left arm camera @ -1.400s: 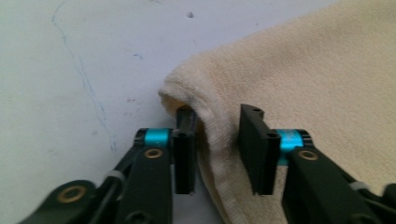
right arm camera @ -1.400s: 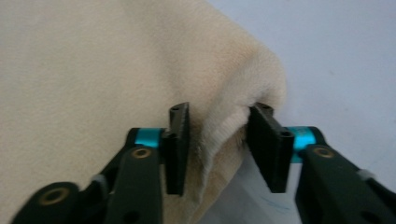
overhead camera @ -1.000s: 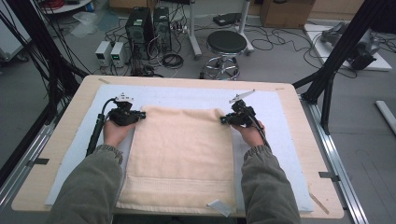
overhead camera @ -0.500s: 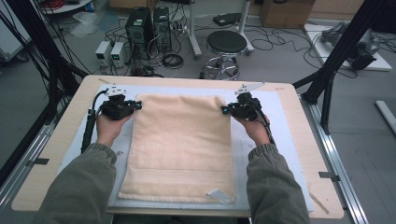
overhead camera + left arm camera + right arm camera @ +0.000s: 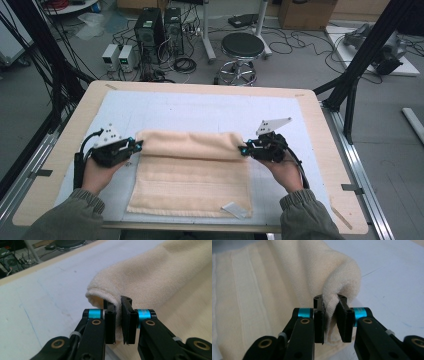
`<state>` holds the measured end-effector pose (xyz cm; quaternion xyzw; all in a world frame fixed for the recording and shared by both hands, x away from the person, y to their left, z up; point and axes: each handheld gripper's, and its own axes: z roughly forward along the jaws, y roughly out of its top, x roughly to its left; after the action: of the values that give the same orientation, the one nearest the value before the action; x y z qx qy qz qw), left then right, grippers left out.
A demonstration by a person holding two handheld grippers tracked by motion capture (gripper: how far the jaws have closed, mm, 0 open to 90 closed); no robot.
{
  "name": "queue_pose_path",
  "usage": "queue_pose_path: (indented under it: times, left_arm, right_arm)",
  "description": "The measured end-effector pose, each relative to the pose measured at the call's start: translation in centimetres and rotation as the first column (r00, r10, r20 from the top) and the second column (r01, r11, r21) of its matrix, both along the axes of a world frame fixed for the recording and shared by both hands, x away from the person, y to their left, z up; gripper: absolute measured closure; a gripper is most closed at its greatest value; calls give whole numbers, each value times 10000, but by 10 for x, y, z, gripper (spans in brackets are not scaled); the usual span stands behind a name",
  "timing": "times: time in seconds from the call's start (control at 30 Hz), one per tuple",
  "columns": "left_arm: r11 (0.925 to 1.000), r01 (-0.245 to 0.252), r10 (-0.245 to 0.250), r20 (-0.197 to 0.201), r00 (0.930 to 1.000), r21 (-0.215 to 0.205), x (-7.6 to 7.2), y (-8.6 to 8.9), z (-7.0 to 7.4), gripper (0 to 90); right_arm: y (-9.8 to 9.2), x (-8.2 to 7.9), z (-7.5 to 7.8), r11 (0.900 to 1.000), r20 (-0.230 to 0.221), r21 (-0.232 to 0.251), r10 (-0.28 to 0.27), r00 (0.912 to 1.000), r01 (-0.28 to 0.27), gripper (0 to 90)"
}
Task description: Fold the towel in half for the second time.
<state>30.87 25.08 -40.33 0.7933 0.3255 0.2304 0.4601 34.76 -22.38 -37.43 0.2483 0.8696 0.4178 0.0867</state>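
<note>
While both grippers pinch it, status as follows:

towel: cream towel point(image 5: 192, 175) lies on the white mat point(image 5: 200, 107), near half of the table; far edge is lifted and curled over toward the person, forming a rounded roll across its width; near part lies flat.
towel tag: small white tag point(image 5: 234, 209) at the near right corner, lying on the towel.
left gripper: left gripper point(image 5: 134, 145) at the roll's left end; in the left gripper view point(image 5: 118, 322) the jaws are clamped on the towel's corner edge, cloth looping up over the tips.
right gripper: right gripper point(image 5: 243, 149) at the roll's right end; in the right gripper view point(image 5: 330, 320) the jaws squeeze a fold of cloth between them, roll bulging above.
hands: left hand point(image 5: 97, 172) and right hand point(image 5: 285, 170) come in from the near edge, green sleeves, well apart, one at each side of the towel.
mat: covers most of the wooden table point(image 5: 320, 130); bare beyond the roll.
floor beyond: black stool point(image 5: 242, 47), computer towers point(image 5: 157, 27), loose cables.
</note>
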Motion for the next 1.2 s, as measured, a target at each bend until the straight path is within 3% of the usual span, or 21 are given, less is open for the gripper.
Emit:
queue_pose_path:
  times: [0.03,0.13,0.23,0.37,0.53,0.73,0.87,0.93,1.0,1.03,1.07,1.1,1.2]
  left_arm:
    - [10000,35,-36,-109,9999,-75,-5,2,-5,817]
    - [10000,15,-13,-316,9995,59,-18,12,-15,803]
    - [9999,-155,152,-537,9984,-58,-27,24,-20,774]
    - [10000,-80,82,-676,9977,35,-33,30,-20,674]
    - [9998,198,-201,-555,9983,-65,-22,25,-9,536]
    - [9997,218,-221,-567,9981,-51,4,12,2,410]
    - [9997,230,-233,-973,9950,-49,19,6,-1,350]
    - [9983,572,-577,-1400,9885,-75,23,3,-5,376]
    - [9950,994,-964,-1700,9807,93,22,0,-8,586]
    - [9929,1181,-1137,-1762,9778,148,21,0,-8,660]
    - [9918,1269,-1229,-1726,9773,128,19,0,-8,744]
    - [9914,1296,-1255,-1574,9795,166,17,0,-6,783]
    - [9907,1362,-1343,-1208,9835,72,9,3,1,814]
  right_arm:
    - [-2,-8,-3,10000,215,80,6,9998,-8,777]
    - [-10,-18,-11,10000,-90,-13,-52,9999,52,759]
    - [-25,-26,-19,9994,-281,121,-332,9991,336,751]
    - [-40,-32,-24,9966,-372,378,-714,9968,728,689]
    - [-32,-29,-16,9970,14,396,-664,9978,663,569]
    - [-14,-8,-6,9974,144,585,-440,9989,431,436]
    - [0,8,-8,9980,-15,603,-189,9998,189,393]
    - [5,15,-15,9984,-347,554,-117,9993,136,398]
    - [8,20,-21,9989,-941,455,184,9954,-141,494]
    - [9,22,-25,9978,-1374,433,563,9889,-508,601]
    - [9,20,-26,9954,-1447,335,935,9850,-896,721]
    - [10,16,-26,9929,-1149,184,1187,9863,-1173,783]
    - [9,7,-18,9910,-865,308,1327,9874,-1305,816]
